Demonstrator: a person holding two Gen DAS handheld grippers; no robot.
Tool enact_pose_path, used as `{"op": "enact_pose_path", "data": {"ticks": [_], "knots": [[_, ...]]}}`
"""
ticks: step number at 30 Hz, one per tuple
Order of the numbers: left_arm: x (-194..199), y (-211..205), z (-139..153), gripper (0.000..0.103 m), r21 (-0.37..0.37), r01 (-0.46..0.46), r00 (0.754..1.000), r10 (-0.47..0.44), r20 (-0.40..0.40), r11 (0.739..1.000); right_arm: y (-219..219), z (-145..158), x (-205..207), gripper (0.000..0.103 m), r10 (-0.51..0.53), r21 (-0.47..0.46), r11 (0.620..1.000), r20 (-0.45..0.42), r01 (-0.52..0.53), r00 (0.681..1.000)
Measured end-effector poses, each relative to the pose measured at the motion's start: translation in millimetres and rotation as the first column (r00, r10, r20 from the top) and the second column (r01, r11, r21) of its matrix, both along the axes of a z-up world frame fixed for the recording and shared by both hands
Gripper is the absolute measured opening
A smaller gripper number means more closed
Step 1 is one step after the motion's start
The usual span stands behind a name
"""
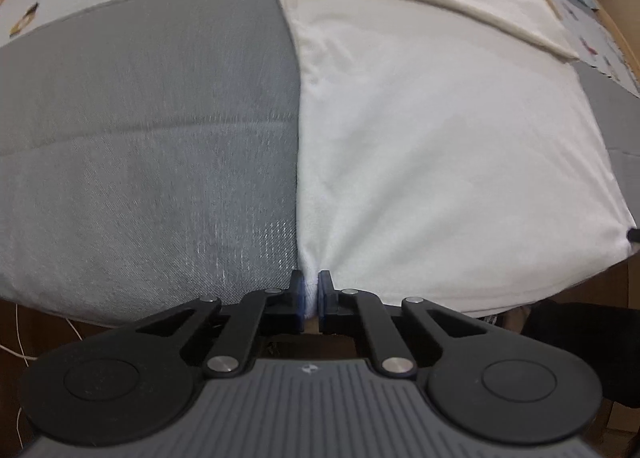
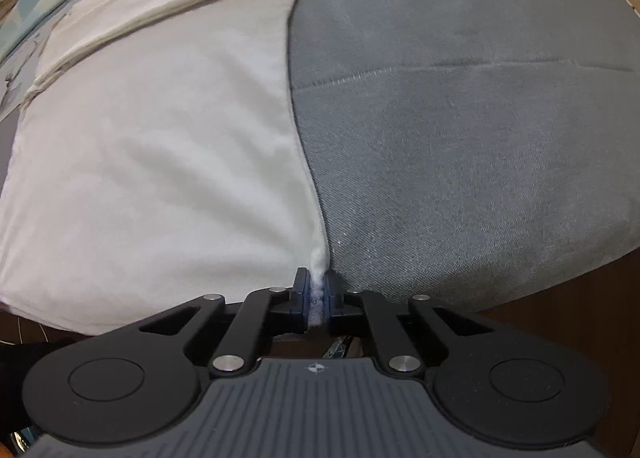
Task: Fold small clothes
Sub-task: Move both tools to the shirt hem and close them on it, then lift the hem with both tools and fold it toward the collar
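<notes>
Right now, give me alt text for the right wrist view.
The right tool is shut on the near corner of a white garment lying flat on a grey cushion. The garment covers the left half, with a folded cream hem at its far end.

My left wrist view looks low, close along its fingers (image 1: 298, 290); right likewise; both share the white garment (image 1: 440, 146) on grey cloth (image 1: 140, 118).

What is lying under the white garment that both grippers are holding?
The white garment lies on a grey cushion, visible beside it. Left gripper and right gripper pinch its near corners. Anything beneath the cloth itself is covered.
</notes>
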State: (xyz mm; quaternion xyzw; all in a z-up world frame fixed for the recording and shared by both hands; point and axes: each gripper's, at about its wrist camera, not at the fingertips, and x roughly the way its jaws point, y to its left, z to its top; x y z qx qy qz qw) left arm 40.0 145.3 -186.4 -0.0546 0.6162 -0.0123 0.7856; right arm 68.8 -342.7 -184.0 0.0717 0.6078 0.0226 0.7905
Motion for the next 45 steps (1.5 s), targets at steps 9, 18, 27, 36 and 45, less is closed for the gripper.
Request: {"op": "enact_pose_path", "data": {"ticks": [9, 18, 27, 36, 45], "knots": [[-28.7, 20.5, 104.1, 0.006, -0.053, 0.156, 0.970, -0.143, 0.197, 0.986, -28.2, 114.0, -35.2, 0.005, 0.002, 0.141, 0.989, 0.267, -0.041, 0.964], [-98.6, 36.2, 188.7, 0.006, -0.115, 0.202, 0.931, -0.155, 0.330, 0.973, -75.8, 182.5, -103.0, 0.005, -0.101, 0.336, 0.942, 0.271, 0.004, 0.957], [78.3, 47.8, 117.8, 0.006, -0.116, -0.037, 0.969, 0.064, 0.238, 0.993, -49.9, 126.6, 18.3, 0.005, -0.158, 0.258, 0.961, 0.196, 0.105, 0.968], [176.9, 87.1, 50.4, 0.015, -0.290, -0.266, 0.925, 0.328, 0.191, 0.919, -61.0, 37.3, 135.3, 0.019, -0.446, 0.299, 0.878, 0.226, 0.374, 0.866], [184.1, 69.1, 7.0, 0.031, -0.249, -0.181, 0.963, 0.223, 0.152, 0.952, -26.6, 7.6, 157.9, 0.024, -0.127, 0.247, 0.967, 0.261, 0.061, 0.957]]}}
